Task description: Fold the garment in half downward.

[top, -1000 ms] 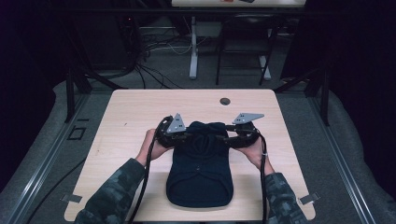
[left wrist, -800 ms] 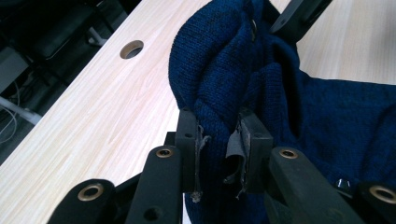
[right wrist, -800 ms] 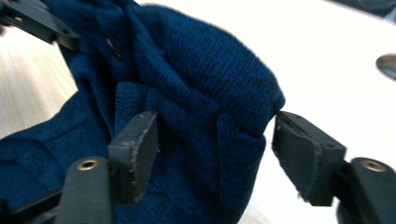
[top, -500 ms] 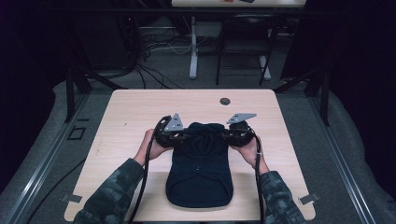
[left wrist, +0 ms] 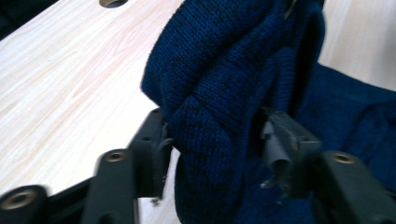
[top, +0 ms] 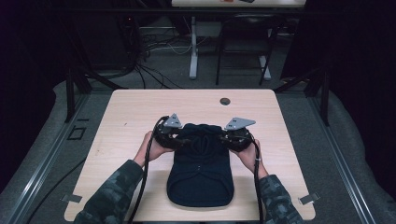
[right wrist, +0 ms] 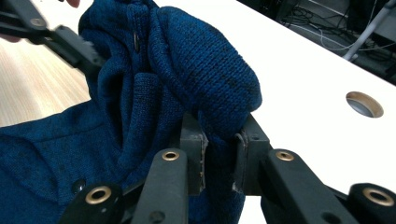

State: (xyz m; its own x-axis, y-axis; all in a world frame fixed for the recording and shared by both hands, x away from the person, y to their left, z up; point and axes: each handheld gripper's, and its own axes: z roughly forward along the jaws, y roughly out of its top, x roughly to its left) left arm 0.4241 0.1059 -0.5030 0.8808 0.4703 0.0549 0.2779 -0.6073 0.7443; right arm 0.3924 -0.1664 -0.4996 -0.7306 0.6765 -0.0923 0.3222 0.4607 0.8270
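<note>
Moved since the earlier frame: both my hands have drawn slightly inward toward the garment's top, and the far fabric is bunched higher between them than a second ago.
Bench: the pale wooden bench [top: 130, 116] carries everything; a round cable hole [top: 225, 101] sits near its far edge, well apart from the work.
Sweater: the dark blue knitted sweater [top: 201, 179] lies lengthwise in the middle of the bench, hem toward me, its collar end gathered and lifted off the wood.
Left hand-held gripper: my left hand-held gripper [left wrist: 212, 154] has just been opening its jaws; a thick fold of knit hangs between them, against the left pad, while a gap shows on the other side, so I judge it apart and no longer pinching.
Right hand-held gripper: my right hand-held gripper [right wrist: 219, 154] has just been closing, and its jaws are clamped on a rolled fold of the collar end.
Button: a small button [right wrist: 136, 41] shows on the placket in the right gripper view.
Step in hand: I judge this is folding the top of the sweater down, mid re-grip on the left.
Next move: the left jaws need a fresh bite on the fold, level with the right, before both carry it toward the hem.
</note>
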